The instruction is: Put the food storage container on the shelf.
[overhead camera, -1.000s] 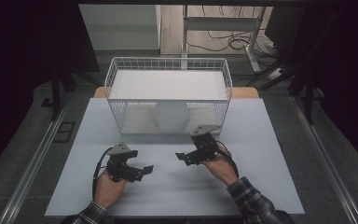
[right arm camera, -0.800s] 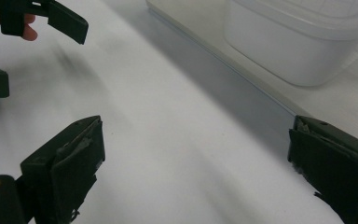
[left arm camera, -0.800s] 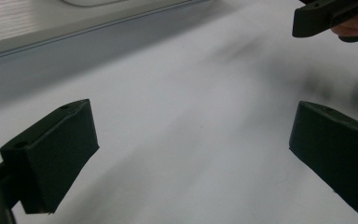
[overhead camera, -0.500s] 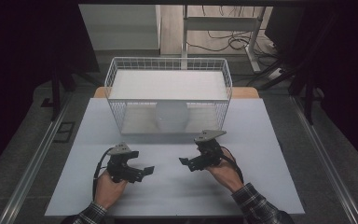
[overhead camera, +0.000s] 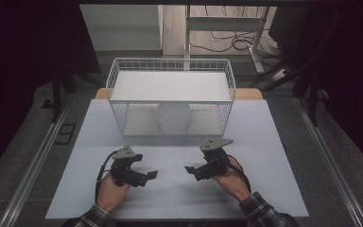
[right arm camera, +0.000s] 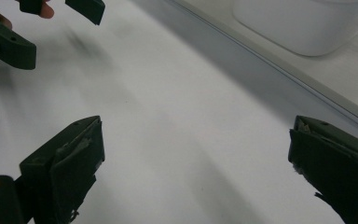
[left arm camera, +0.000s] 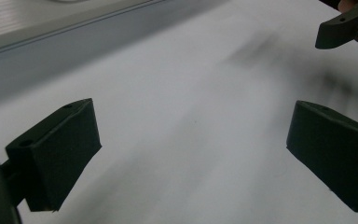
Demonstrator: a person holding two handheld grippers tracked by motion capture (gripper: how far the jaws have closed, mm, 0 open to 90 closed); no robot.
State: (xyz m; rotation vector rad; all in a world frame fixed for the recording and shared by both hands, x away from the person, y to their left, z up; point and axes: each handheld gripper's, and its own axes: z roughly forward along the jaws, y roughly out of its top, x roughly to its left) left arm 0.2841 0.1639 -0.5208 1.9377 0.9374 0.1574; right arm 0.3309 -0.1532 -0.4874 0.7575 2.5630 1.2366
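Both claws hovering low and empty over the near bench

The left claw (overhead camera: 146,177) is holding place, jaws wide apart; the right claw (overhead camera: 193,171), equally spread, is drifting back toward the person, away from the white bowl (overhead camera: 174,117) sitting inside the wire basket (overhead camera: 118,78) beyond, so no reach is starting yet.

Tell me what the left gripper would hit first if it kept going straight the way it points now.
Most likely the right gripper. The left gripper lies low over the white table, open jaws aimed across at it, with bare table between them. Depth is hard to judge; it might slide just past.
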